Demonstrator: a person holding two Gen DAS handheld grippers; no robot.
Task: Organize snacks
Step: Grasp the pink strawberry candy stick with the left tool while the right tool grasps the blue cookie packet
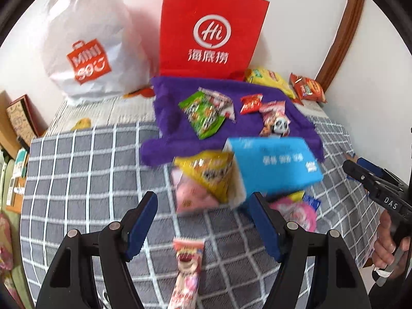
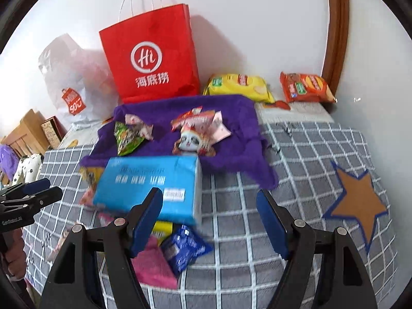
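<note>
A blue box (image 1: 273, 164) lies on its side on the checked bedspread, with a yellow pack (image 1: 208, 172) and a pink pack (image 1: 190, 195) spilling from its open end. My left gripper (image 1: 203, 216) hovers open just short of that end, nothing between its fingers; a pink stick snack (image 1: 186, 270) lies on the bed below them. My right gripper (image 2: 209, 213) is open and empty too, near the blue box (image 2: 152, 185), above a blue pack (image 2: 185, 247) and a pink pack (image 2: 154, 265). Behind, a purple cloth (image 2: 231, 134) carries a green pack (image 2: 127, 136) and a panda pack (image 2: 190, 141).
A red paper bag (image 1: 211, 28) and a white plastic bag (image 1: 85, 43) stand against the wall. Yellow chips (image 2: 239, 85) and orange chips (image 2: 306, 87) lie at the back right. A star patch (image 2: 358, 200) marks the bedspread at the right. Boxes (image 1: 20, 121) line the bed's left side.
</note>
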